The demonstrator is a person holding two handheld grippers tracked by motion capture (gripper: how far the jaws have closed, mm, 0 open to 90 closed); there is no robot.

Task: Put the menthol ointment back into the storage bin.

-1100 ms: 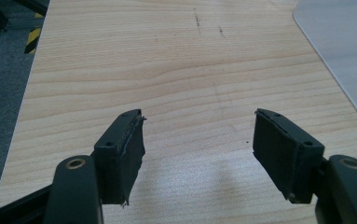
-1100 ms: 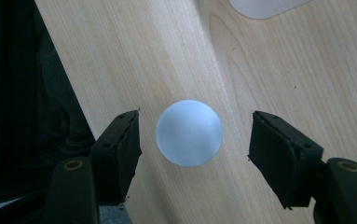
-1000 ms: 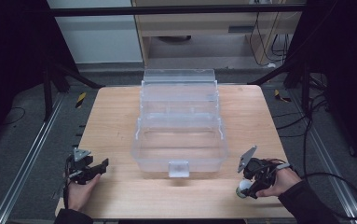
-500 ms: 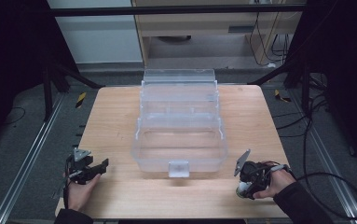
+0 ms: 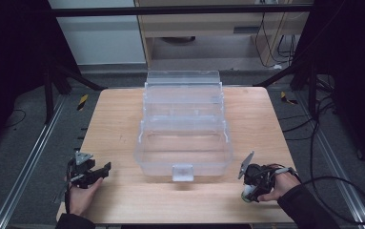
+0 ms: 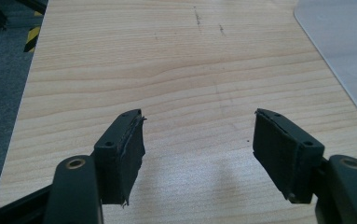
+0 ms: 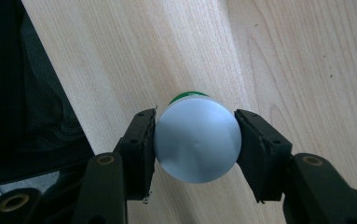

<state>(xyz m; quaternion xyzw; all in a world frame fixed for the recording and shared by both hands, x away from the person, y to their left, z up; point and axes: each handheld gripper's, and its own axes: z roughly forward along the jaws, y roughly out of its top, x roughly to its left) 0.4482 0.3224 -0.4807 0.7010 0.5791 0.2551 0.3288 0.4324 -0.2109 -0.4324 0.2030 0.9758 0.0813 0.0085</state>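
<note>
Grip on the small white round bottle with a green part (image 7: 197,142) looks firm, with the right gripper (image 7: 197,148) pinching its smooth curved sides at the near right edge of the pale wooden table (image 5: 123,119). To place it well, I would lift it straight and move slowly towards the clear plastic tiered box (image 5: 183,124), because smooth plastic can slip between flat pads. The left gripper (image 6: 199,140) rests spread and empty above the grainy wood.

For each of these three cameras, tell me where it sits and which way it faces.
High view: above the person's side, looking forward and down at the table and clear box; both hands and tools show.
Left gripper view: on the left tool, looking along open jaws over bare wood.
Right gripper view: on the right tool, jaws clamping a white bottle.
Shared: the tabletop; high and left views share the box.
</note>
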